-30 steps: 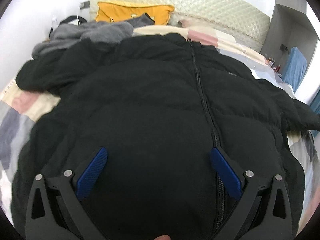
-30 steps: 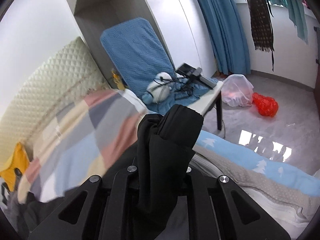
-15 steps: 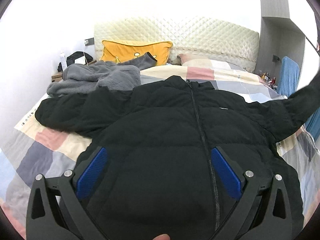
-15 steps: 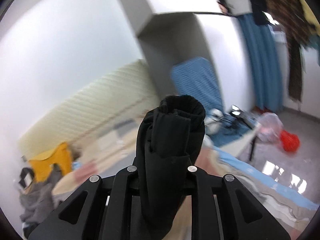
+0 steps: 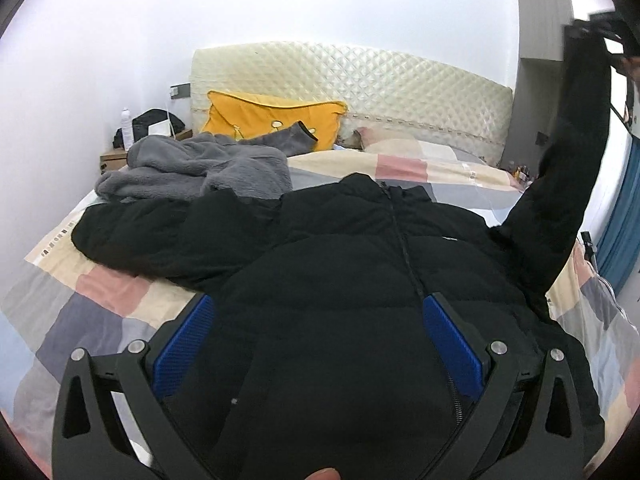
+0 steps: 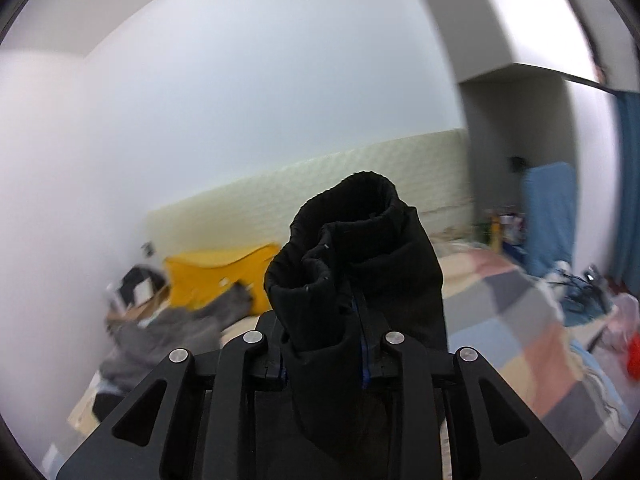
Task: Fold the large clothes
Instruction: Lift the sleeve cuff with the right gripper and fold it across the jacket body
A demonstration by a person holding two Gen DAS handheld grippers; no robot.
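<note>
A black puffer jacket [image 5: 340, 272] lies front up on the bed, zipper closed, collar toward the headboard. My left gripper [image 5: 316, 344] is open with its blue pads over the jacket's lower body, holding nothing. My right gripper [image 6: 324, 364] is shut on the jacket's right sleeve cuff [image 6: 352, 256]. In the left wrist view that sleeve [image 5: 568, 184] rises steeply up from the shoulder to the right gripper [image 5: 600, 36] at the top right. The jacket's other sleeve [image 5: 152, 232] lies flat to the left.
The bed has a checked quilt [image 5: 92, 312] and a quilted headboard [image 5: 360, 76]. A grey fleece garment [image 5: 196, 168] and a yellow pillow [image 5: 264, 116] lie near the headboard. A nightstand [image 5: 120, 156] stands at the left; blue curtains [image 5: 624, 220] hang at the right.
My right gripper has lifted the sleeve cuff high and swung toward the headboard. The left gripper has drawn back and tilted up, staying open over the jacket.
</note>
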